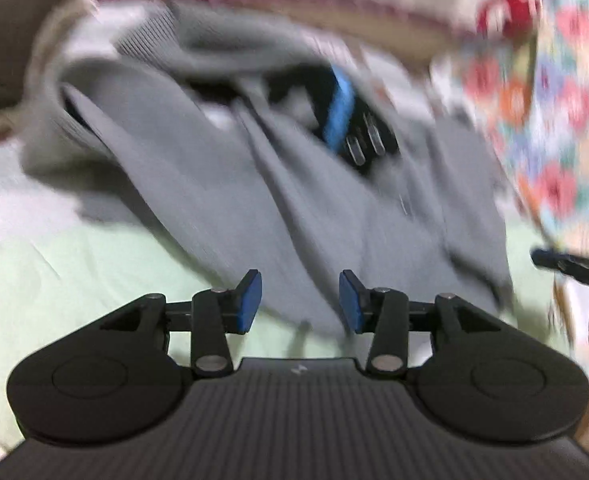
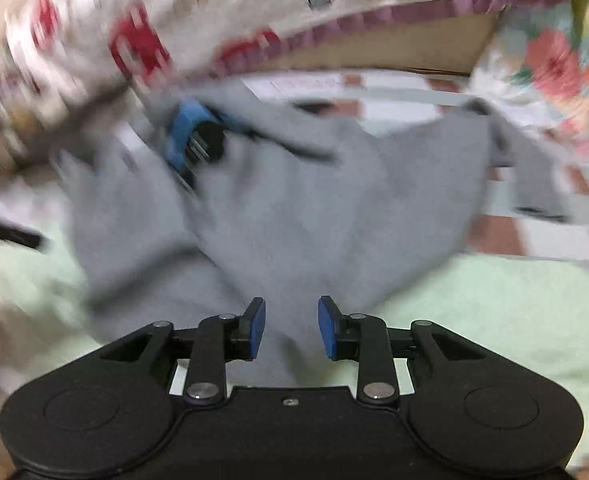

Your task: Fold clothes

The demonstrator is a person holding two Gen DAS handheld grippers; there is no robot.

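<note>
L gripper (image 1: pixel 300 302) spread, R gripper (image 2: pixel 291 328) spread | crumpled grey knit garment (image 1: pixel 230 184) lying bunched on pale green sheet (image 1: pixel 54 280) | pinching edges evenly, pulling flat w/o twisting.

The right gripper (image 2: pixel 291 328) is hanging with its blue pads (image 2: pixel 257 330) parted over a rumpled grey garment (image 2: pixel 278 216) that is lying ahead of the fingertips on a pale green sheet (image 2: pixel 494 312).

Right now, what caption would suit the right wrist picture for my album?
Open right gripper over a crumpled grey garment on a pale green sheet, motion-blurred.
</note>
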